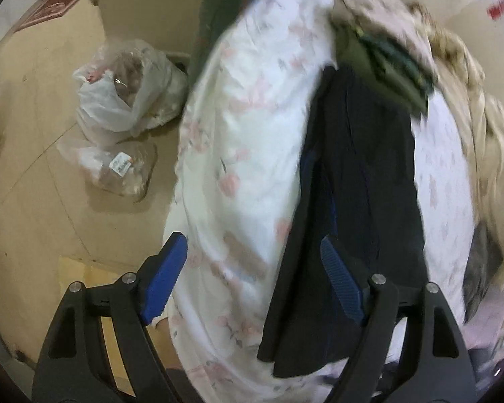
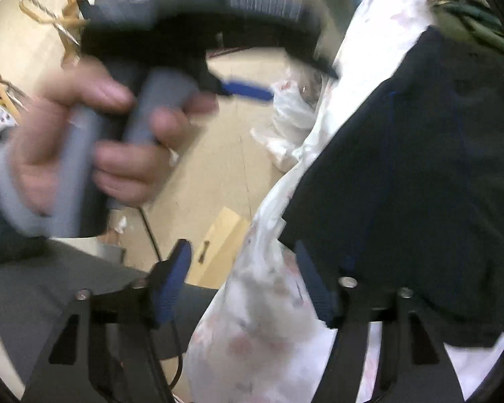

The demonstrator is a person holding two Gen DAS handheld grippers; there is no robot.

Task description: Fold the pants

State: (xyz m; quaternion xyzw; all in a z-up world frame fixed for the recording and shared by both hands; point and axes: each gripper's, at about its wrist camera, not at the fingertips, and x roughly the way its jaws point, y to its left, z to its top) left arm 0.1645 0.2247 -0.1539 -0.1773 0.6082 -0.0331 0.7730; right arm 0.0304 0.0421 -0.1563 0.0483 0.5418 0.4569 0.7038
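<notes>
Dark pants (image 1: 359,174) lie lengthwise on the floral bed (image 1: 245,127), apparently laid out for folding; left gripper (image 1: 252,278) and right gripper (image 2: 242,282) hover spread, holding nothing.

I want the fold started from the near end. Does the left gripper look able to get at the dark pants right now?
Probably yes. The left gripper is open, and the dark pants lie on top of the floral sheet just ahead, with nothing covering their near end.
</notes>
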